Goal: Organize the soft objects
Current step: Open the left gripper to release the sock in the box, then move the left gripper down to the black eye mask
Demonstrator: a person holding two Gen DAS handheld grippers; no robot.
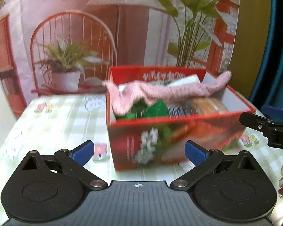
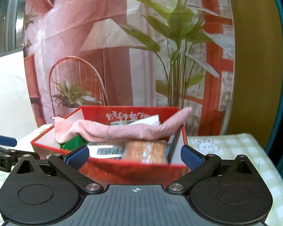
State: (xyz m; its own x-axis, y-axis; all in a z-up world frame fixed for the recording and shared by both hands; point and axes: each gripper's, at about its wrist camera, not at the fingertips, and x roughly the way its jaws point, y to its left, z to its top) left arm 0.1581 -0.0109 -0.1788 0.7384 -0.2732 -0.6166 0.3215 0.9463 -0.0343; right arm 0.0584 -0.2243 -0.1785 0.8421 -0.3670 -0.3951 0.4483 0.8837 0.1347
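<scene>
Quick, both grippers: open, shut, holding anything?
Left gripper: open, empty, in front of the red box.
Right gripper: open, empty; pink cloth lies across the box.

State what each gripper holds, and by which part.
Nothing is held. The left gripper and right gripper are both open and empty; the pink cloth lies draped across the red box.
</scene>
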